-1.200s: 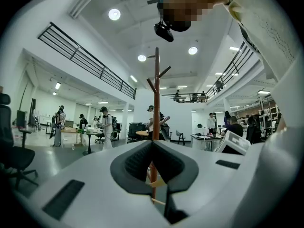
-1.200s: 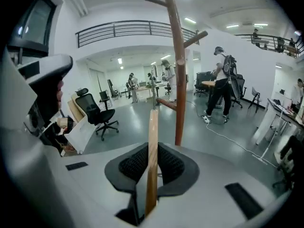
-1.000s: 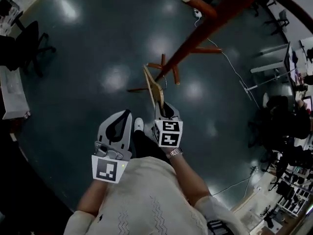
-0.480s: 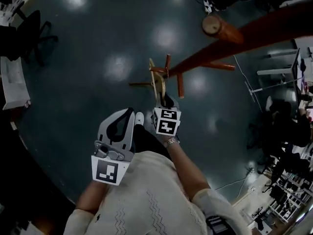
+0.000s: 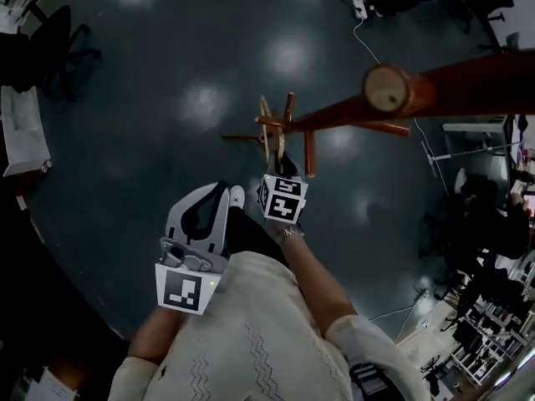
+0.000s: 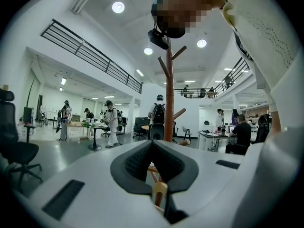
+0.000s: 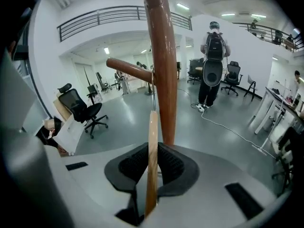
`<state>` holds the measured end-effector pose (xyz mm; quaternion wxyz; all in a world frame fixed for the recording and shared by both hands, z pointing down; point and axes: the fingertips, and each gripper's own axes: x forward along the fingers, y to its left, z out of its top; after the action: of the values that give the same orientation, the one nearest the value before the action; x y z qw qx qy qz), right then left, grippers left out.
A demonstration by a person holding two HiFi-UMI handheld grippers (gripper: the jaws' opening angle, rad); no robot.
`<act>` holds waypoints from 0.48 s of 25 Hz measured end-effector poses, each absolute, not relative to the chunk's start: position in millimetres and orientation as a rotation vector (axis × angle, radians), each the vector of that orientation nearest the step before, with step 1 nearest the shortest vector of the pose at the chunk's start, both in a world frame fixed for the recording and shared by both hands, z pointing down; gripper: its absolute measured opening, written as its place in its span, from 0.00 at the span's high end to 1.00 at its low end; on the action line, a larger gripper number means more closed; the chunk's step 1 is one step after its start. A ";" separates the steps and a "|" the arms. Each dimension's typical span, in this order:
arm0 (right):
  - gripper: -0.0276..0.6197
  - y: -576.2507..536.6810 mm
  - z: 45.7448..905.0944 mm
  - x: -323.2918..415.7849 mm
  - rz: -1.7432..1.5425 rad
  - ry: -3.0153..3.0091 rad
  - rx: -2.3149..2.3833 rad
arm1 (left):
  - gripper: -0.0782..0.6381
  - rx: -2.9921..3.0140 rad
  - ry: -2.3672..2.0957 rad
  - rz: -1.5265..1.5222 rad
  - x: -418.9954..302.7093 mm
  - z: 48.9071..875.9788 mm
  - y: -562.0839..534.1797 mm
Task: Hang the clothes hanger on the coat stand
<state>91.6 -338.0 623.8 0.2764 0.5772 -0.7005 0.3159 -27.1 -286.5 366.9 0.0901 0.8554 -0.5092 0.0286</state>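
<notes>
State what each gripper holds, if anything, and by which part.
Right gripper: light wooden clothes hanger, clamped on its wooden body. Left gripper: nothing.

Hanger [image 7: 151, 175]: pale wood, smooth, satin sheen; hook [image 7: 153, 91] thin bare metal. Stand [image 7: 164, 70]: red-brown wood, glossy varnish. Left tool [image 6: 152, 147] and right tool [image 7: 153, 147]: matt grey plastic shells, black ribbed pads [image 7: 130, 165]. Floor [image 5: 167, 73]: dark, glossy, mirrors lamps. Sweater [image 5: 251, 341]: cream knit cloth.

The coat stand's [image 7: 161, 70] top ran off the picture's edge. The hanger's [image 7: 151, 141] lower end was hidden inside the right gripper [image 7: 152, 172]; its hook's [image 7: 153, 91] seating was unclear.
</notes>
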 end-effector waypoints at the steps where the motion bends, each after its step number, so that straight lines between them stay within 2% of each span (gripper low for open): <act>1: 0.85 -339.2 624.5 91.6 0.848 -1.881 1.550 | 0.87 2.540 -1.519 0.087 -28.0 367.0 -287.8; 12: 0.85 -340.1 628.9 91.1 0.818 -1.867 1.578 | 0.87 2.517 -1.562 0.132 -35.7 372.3 -289.5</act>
<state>91.1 -340.1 628.9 0.2783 0.5879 -0.6958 0.3047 -35.7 -289.5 372.3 0.0880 0.8456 -0.5246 0.0445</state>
